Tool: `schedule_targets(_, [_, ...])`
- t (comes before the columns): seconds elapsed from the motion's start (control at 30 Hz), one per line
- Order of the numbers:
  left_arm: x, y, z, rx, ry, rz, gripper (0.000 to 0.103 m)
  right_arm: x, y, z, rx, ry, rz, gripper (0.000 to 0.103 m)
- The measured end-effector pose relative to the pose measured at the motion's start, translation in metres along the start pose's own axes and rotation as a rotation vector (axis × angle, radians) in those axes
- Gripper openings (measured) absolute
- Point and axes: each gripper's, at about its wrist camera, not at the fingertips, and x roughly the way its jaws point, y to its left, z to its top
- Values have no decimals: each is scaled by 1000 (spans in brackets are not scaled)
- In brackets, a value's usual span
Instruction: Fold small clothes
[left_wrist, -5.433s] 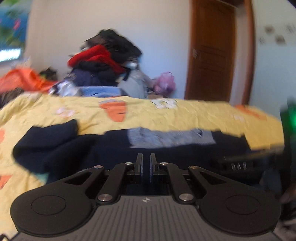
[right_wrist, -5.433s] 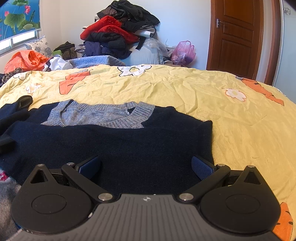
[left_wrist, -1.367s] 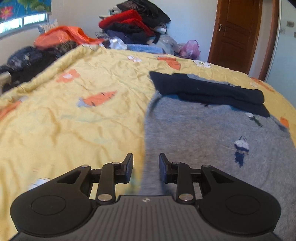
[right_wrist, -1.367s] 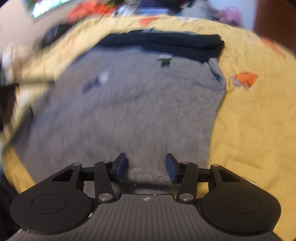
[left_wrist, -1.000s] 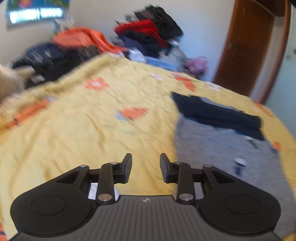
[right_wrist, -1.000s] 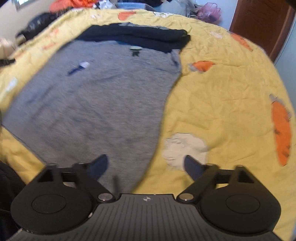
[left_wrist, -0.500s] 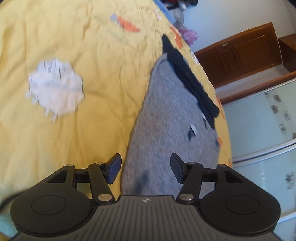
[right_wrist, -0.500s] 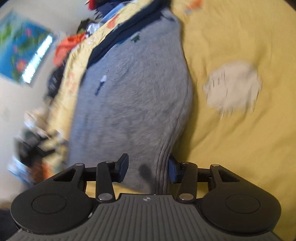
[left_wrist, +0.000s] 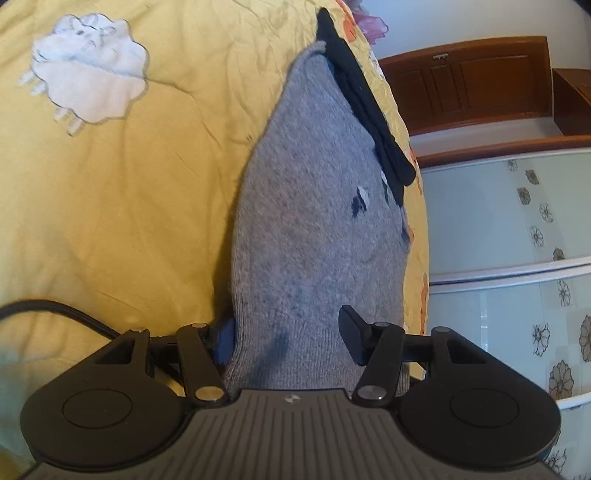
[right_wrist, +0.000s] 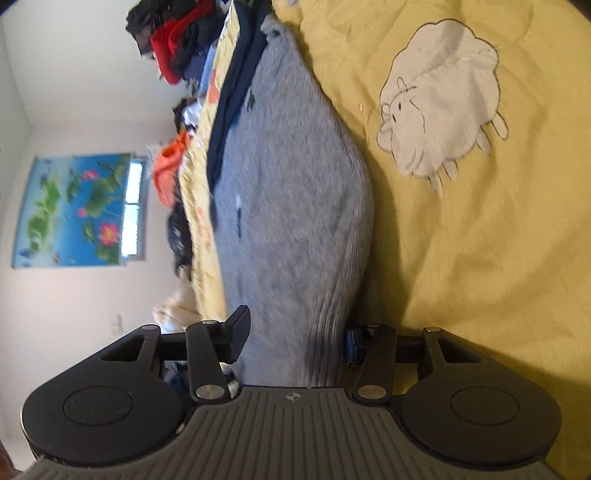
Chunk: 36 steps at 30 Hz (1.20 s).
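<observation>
Open yellow quilt (left_wrist: 140, 192) left of grey sweater (left_wrist: 314, 229); black cable (left_wrist: 55, 310) crossing near corner. Folded navy garment (right_wrist: 236, 81) blocking sweater's far end. Clothes heap (right_wrist: 173, 40) beyond.

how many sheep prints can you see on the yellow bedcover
1 in each view: the left wrist view has a sheep print upper left of the grey sweater; the right wrist's lies upper right. More may be hidden.

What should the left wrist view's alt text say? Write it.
The left gripper straddles the near hem of a grey sweater lying on a yellow bedspread, its jaws just closing. A folded dark garment lies at the sweater's far end.
</observation>
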Motion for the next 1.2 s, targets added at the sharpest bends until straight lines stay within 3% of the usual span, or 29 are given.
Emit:
schedule_targets(0.03, [3, -3, -3, 21, -10, 36, 34, 2, 0, 0, -14, -1, -56, 27])
schedule_targets(0.07, [8, -6, -5, 44, 0, 84, 13, 5, 1, 0, -49, -2, -111, 8])
schedule_targets(0.1, [11, -6, -7, 58, 7, 105, 5, 4, 2, -2, -79, -8, -116, 8])
schedule_targets(0.27, [-5, -21, -10, 135, 0, 123, 4, 0, 34, -14, -255, 23, -240, 10])
schedule_targets(0.4, [-20, -25, -9, 191, 0, 201, 4, -26, 45, -15, -345, 21, -369, 10])
schedule_targets(0.47, [-13, -11, -9, 157, 32, 230, 4, -27, 33, -12, -317, 43, -383, 9])
schedule_targets(0.53, [-10, -9, -8, 150, 22, 204, 4, -24, 29, -13, -312, 47, -364, 7])
schedule_targets(0.63, [-12, -17, -11, 198, 27, 230, 5, -24, 26, -14, -315, 52, -352, 9])
schedule_targets(0.73, [-23, -30, -9, 281, 69, 274, 6, -38, 31, -4, -288, 42, -326, 39])
schedule_targets(0.77, [-31, -36, -4, 312, 54, 309, 6, -49, 37, 2, -301, -12, -331, 56])
schedule_targets(0.8, [-38, -44, 1, 348, 15, 350, 6, -57, 46, 9, -330, -85, -338, 63])
schedule_targets(0.83, [-45, -54, 9, 382, -42, 400, 6, -61, 58, 17, -375, -157, -355, 63])
schedule_targets(0.93, [-41, -91, 39, 465, -273, 478, 15, -45, 97, 43, -533, -341, -443, 63])
schedule_targets(0.97, [-32, -103, 49, 478, -353, 485, 28, -33, 108, 53, -588, -383, -454, 63])
schedule_targets(1.0, [-16, -113, 60, 476, -434, 488, 52, -16, 118, 62, -633, -420, -460, 63])
schedule_targets(1.07, [20, -126, 80, 441, -540, 476, 71, 23, 132, 84, -687, -427, -436, 62])
schedule_targets(1.13, [64, -139, 99, 450, -517, 415, 71, 65, 141, 107, -710, -380, -411, 62])
schedule_targets(1.2, [112, -154, 114, 505, -479, 427, 71, 100, 142, 131, -702, -351, -421, 60])
